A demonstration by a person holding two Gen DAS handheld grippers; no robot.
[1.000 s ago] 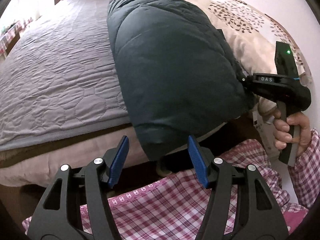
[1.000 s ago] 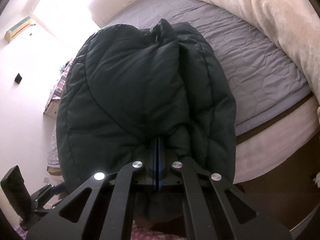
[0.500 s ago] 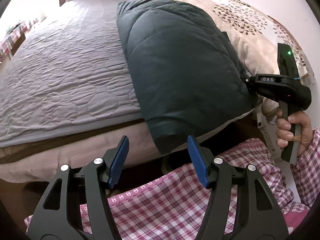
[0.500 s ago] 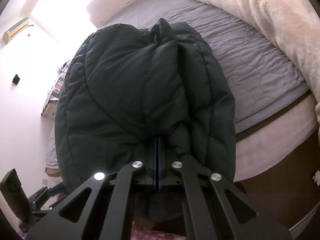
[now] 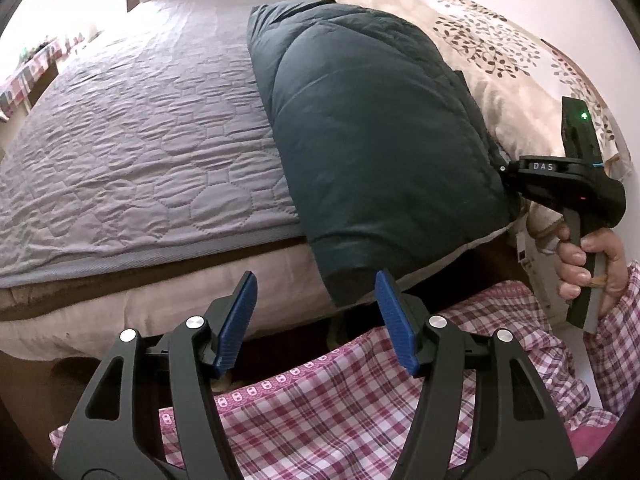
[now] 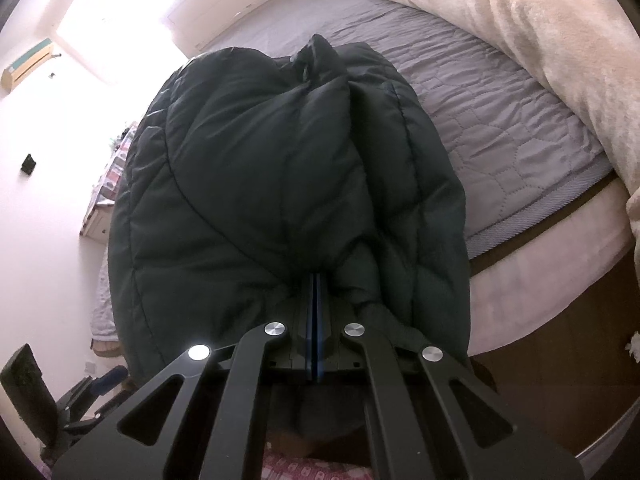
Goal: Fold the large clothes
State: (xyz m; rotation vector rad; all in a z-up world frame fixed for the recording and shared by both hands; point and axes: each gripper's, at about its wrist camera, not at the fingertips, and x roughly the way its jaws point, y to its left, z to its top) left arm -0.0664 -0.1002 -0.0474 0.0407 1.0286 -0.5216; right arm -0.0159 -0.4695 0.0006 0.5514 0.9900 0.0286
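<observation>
A bed [image 5: 132,152] with a grey quilted cover filled the room, and a cream leaf-printed duvet [image 5: 492,52] was heaped along its far side by the wall. The dark padded jacket [image 5: 376,152] lay bundled near the bed's edge, one end drooping over the side of the mattress. My right hand-held gripper [image 6: 316,304] had its blue pads pressed tight together on a bunched fold of that jacket, puffy fabric swelling up all round the pinch. From the left camera I saw my right hand [image 5: 592,268] wrapped on the handle, a green light glowing on top. My left hand-held gripper [image 5: 316,320] hung with its pads spread wide and held nothing, just short of the drooping end, above my pink checked clothing [image 5: 352,412].
</observation>
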